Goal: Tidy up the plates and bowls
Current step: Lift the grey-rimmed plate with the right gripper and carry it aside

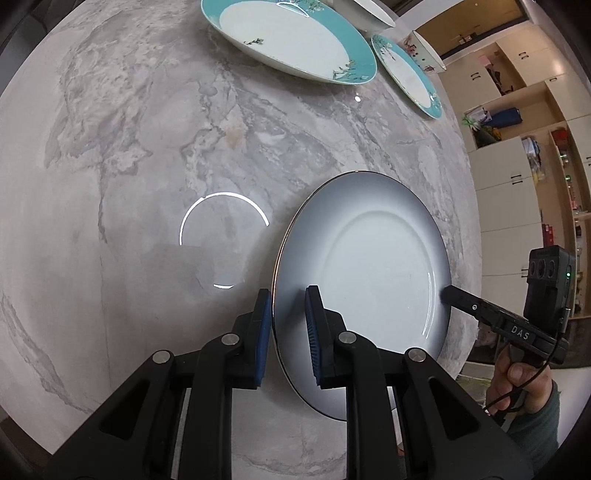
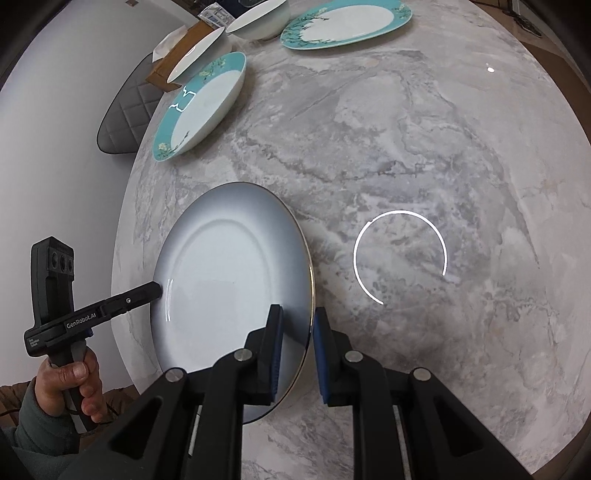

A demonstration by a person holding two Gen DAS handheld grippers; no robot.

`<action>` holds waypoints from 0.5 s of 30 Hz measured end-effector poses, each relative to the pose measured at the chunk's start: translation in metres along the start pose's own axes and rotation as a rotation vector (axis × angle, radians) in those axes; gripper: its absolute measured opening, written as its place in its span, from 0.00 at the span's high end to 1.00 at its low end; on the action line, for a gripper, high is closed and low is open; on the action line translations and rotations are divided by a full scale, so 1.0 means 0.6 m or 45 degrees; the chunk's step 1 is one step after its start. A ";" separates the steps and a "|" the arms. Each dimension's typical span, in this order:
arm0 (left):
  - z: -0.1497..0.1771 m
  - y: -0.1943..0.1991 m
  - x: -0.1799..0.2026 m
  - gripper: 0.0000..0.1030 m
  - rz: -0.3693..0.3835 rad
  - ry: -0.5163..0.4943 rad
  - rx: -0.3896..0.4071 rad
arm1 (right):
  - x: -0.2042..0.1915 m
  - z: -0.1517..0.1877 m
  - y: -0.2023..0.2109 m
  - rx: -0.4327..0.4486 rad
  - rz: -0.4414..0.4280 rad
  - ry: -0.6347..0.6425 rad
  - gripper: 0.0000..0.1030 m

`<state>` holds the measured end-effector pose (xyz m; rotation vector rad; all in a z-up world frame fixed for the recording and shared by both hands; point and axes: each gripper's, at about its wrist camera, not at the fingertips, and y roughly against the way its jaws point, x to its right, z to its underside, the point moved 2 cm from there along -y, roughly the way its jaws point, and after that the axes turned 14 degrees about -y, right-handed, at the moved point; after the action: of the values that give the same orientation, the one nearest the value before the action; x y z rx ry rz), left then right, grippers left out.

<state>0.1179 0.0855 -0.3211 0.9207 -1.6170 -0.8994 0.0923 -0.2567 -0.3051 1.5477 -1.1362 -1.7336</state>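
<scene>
From the left wrist view, a grey marble table (image 1: 147, 147) fills most of the scene, its curved edge running down the right side with cupboards (image 1: 517, 166) beyond it. A broad stretch of bare tabletop lies open to the left and ahead. A pale grey plate (image 1: 369, 266) with a thin dark rim is held over the table near that right edge. The left gripper (image 1: 286, 325) pinches the plate's near-left rim, its blue-padded fingers (image 1: 314, 332) drawn narrow, one above the plate and one below. Across the plate, the right gripper (image 1: 452, 295) grips the opposite rim, carried by a hand (image 1: 517, 384). Farther back sit a large teal-rimmed plate (image 1: 295, 37), a smaller teal-rimmed plate (image 1: 410, 74), and white bowls (image 1: 369, 14) at the far edge. From the right wrist view, the table edge curves down the left side, with a white wall and a quilted chair back (image 2: 125, 110) past it. Open marble spreads to the right and ahead. The right gripper (image 2: 297, 347) clamps the pale grey plate's (image 2: 229, 266) near-right rim, fingers narrow on either face. The left gripper (image 2: 157, 290) holds the far-left rim, with the person's hand (image 2: 74, 384) around its handle. Beyond lie a teal-rimmed plate (image 2: 207, 107), another (image 2: 347, 22), and white bowls (image 2: 258, 18) by a brown box (image 2: 170, 62).
</scene>
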 end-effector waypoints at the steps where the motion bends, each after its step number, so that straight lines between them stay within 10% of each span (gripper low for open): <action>1: -0.006 -0.007 0.000 0.84 0.002 -0.001 -0.007 | 0.001 -0.002 -0.003 -0.007 0.010 0.003 0.82; 12: -0.032 -0.033 -0.002 0.81 0.012 0.040 0.005 | -0.003 -0.019 -0.030 -0.015 0.054 0.020 0.74; 15: -0.021 0.010 -0.016 0.38 0.005 0.086 0.082 | -0.008 -0.017 -0.002 0.072 0.012 -0.001 0.46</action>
<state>0.1311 0.0955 -0.3173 0.9822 -1.5969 -0.8092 0.1032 -0.2547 -0.3034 1.5729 -1.2007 -1.7095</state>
